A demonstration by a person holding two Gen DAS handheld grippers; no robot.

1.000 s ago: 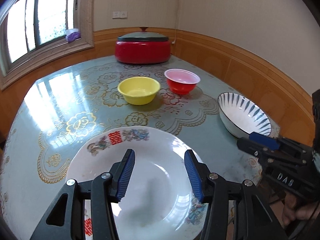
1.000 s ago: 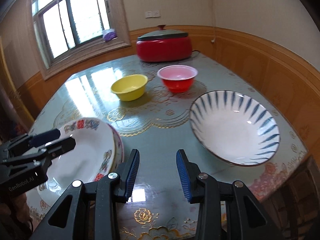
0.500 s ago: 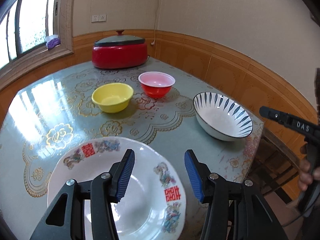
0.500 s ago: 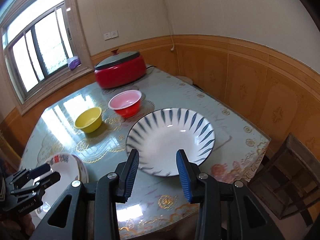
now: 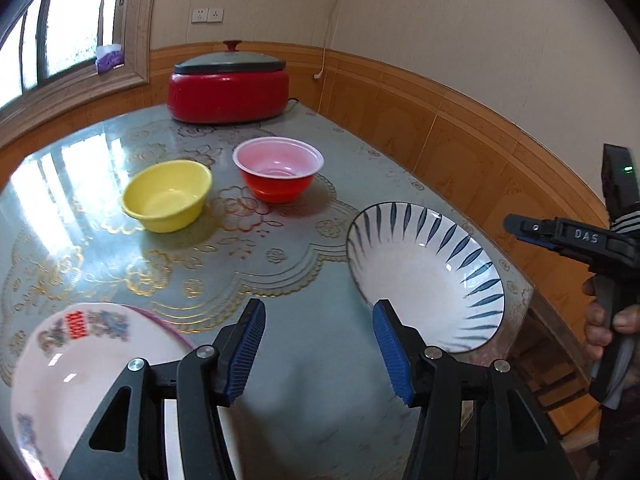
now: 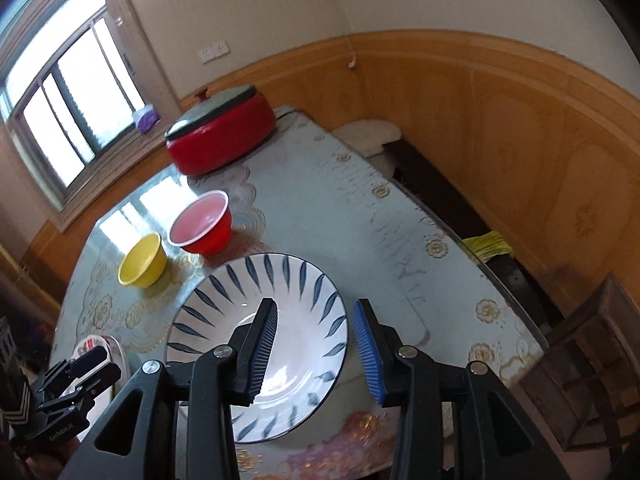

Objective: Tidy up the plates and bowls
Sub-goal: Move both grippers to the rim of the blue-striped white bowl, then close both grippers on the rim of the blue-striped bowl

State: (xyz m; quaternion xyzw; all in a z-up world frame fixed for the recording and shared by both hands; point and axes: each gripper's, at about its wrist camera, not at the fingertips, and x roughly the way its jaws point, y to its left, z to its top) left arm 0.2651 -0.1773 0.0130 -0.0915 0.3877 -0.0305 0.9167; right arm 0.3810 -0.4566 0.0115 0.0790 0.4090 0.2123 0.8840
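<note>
A white bowl with blue stripes (image 5: 424, 276) (image 6: 296, 288) sits near the table's right edge. My right gripper (image 6: 316, 344) hovers open over the bowl's near right rim, pads clear of it. In the left wrist view the right gripper (image 5: 516, 230) comes in from the right, held by a hand (image 5: 600, 320). My left gripper (image 5: 319, 344) (image 6: 108, 364) stands open above bare tablecloth, nothing between its fingers. A white floral plate (image 5: 80, 360) (image 6: 100, 344) lies to its lower left. A yellow bowl (image 5: 166, 194) (image 6: 142, 260) and a red bowl (image 5: 278, 174) (image 6: 202, 228) stand mid-table.
A red electric cooker (image 5: 228, 92) (image 6: 220, 136) with a grey lid stands at the table's (image 6: 340, 208) far end. Beyond the right edge are a dark bench with a yellow cloth (image 6: 486, 242) and a wooden stool (image 6: 592, 360). Wood-panelled walls run close behind.
Both grippers swung to the right. The left one came off the floral plate toward the striped bowl. The right one moved over the striped bowl and rolled, tilting its view.
</note>
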